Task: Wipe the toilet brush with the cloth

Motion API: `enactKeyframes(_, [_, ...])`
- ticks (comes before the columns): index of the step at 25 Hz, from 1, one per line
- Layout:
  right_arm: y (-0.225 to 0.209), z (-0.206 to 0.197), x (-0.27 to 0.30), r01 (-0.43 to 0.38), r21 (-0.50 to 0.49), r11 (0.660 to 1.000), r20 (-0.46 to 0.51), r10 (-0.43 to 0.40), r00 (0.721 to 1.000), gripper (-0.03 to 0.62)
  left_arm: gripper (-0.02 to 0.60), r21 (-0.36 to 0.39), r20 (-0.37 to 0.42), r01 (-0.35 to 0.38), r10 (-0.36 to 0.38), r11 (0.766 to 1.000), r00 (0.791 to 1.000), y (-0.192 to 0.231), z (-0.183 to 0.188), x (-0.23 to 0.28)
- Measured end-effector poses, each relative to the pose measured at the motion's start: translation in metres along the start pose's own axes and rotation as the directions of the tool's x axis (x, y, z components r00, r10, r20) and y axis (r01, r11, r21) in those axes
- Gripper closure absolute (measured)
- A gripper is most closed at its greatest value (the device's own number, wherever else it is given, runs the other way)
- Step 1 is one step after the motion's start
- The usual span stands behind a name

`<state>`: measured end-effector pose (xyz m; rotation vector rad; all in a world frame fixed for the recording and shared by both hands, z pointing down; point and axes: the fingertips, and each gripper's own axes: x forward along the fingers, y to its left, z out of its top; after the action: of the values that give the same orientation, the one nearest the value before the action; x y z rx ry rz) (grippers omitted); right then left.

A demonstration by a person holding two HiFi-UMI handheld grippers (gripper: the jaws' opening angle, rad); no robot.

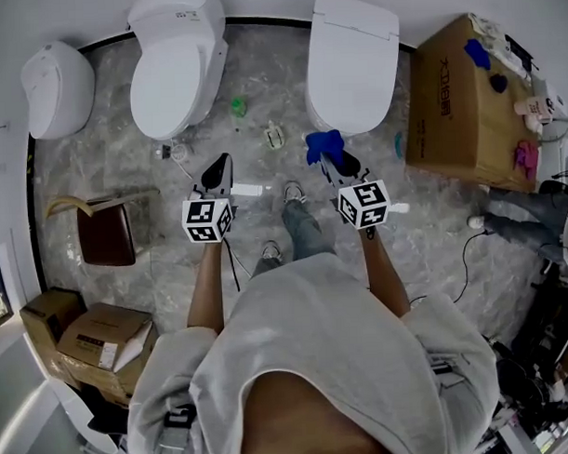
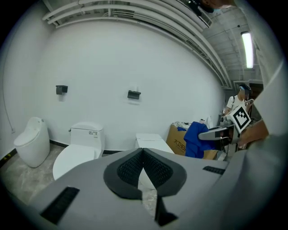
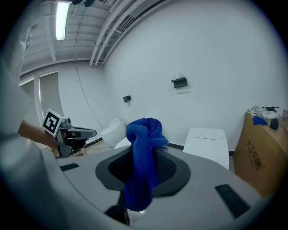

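The cloth [image 3: 144, 134], a blue one, is pinched in the right gripper [image 1: 340, 164]. Its 2 jaws are closed on the cloth's middle, so a bunch stands above them and a tail hangs below. It is held up in the air in front of the person, over the floor before the right-hand toilet.

3 white toilets stand along the wall: one with a tank [image 1: 172, 72] in the middle, a squarish one [image 1: 353, 61] to its right, and a small rounded one [image 1: 58, 88] off to the left. A big cardboard box [image 1: 457, 113] sits to the right of them with small items on top. A dark brown container [image 1: 106, 232] stands on the marbled floor [image 1: 260, 73] at the left.

The left gripper [image 2: 143, 152] is held up beside the right one and apart from it, its jaws pressed together with nothing between them. A short white rod [image 1: 248, 188] shows just beside it, lower down. Whether that is the toilet brush I cannot tell.
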<state>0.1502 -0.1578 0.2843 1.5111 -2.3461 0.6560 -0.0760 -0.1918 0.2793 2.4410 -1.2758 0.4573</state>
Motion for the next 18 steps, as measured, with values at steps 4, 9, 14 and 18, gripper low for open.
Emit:
enactKeyframes(4, [-0.021,0.002,0.032,-0.033,0.013,0.999,-0.026,0.033,0.999,0.488,0.563,-0.012,-0.039,-0.015,0.014,1.000,0.999,0.007,-0.007,0.038])
enactKeyframes(9, [-0.034,-0.012,0.065,-0.081,0.014,0.997,-0.065,0.082,0.994,0.488,0.563,-0.030,-0.070,-0.035,0.033,0.999,0.997,0.009,-0.023,0.073])
enactKeyframes(14, [-0.037,-0.030,0.095,-0.102,0.019,0.995,-0.078,0.103,0.992,0.488,0.563,-0.049,-0.092,-0.050,0.046,0.998,0.995,0.018,-0.046,0.095])
enactKeyframes(18, [-0.040,-0.047,0.112,-0.089,0.016,0.996,-0.068,0.090,0.994,0.488,0.563,-0.049,-0.090,-0.049,0.045,0.998,0.995,0.024,-0.069,0.106])
